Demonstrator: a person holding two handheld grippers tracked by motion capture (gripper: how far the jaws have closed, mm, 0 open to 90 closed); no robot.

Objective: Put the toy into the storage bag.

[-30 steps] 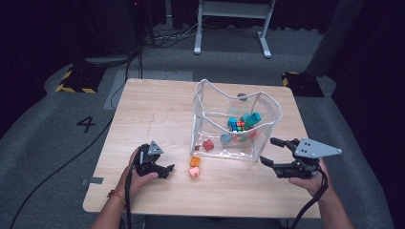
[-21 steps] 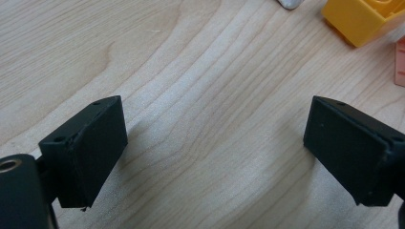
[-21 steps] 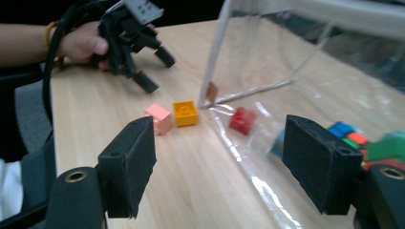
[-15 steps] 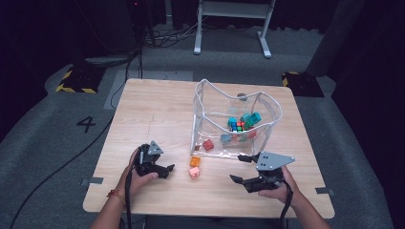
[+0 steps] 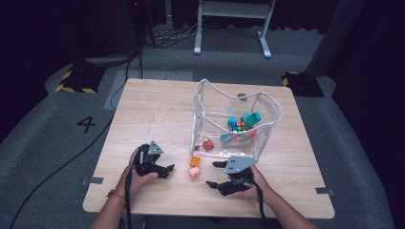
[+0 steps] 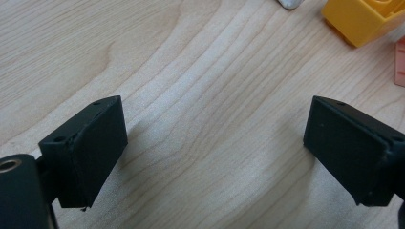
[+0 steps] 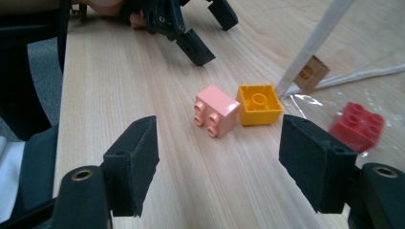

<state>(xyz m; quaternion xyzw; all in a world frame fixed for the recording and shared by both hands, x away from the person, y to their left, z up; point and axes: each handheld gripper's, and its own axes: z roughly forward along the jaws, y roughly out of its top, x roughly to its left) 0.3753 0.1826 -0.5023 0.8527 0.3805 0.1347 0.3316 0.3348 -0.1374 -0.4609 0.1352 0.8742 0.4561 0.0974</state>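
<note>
**Inspector A:** Approaching the pink brick (image 7: 216, 110), the right hand-held gripper (image 7: 217, 164) is released, its jaws having just been narrowing with nothing yet between them. The brick lies on its side on the surface (image 5: 157, 114), studs facing the gripper, touching or very nearly touching the orange brick (image 7: 258, 104) beside it.

**Inspector B:** Recommendation for the grasp?

**Inspector A:** Centre the jaws on the pink brick alone and take it across its flat faces (the orange neighbour leaves little room on that side, so one pad could nudge it). Keep the pads low, just clear of the wood.

**Inspector B:** Left side?

**Inspector A:** The left hand-held gripper (image 5: 165, 170) is also released, resting idle over bare wood, apart from both bricks.

**Inspector B:** Surroundings?

**Inspector A:** Light wooden surface, clean grain. A clear plastic bag (image 5: 234, 119) with white trim stands open just beyond the bricks, holding a red brick (image 5: 208, 144) and a heap of teal and mixed ones. Grey carpet around, a painted "4" (image 5: 86, 124) to the left, hazard-striped blocks (image 5: 76, 81) and a white frame's legs (image 5: 229, 28) behind.
</note>
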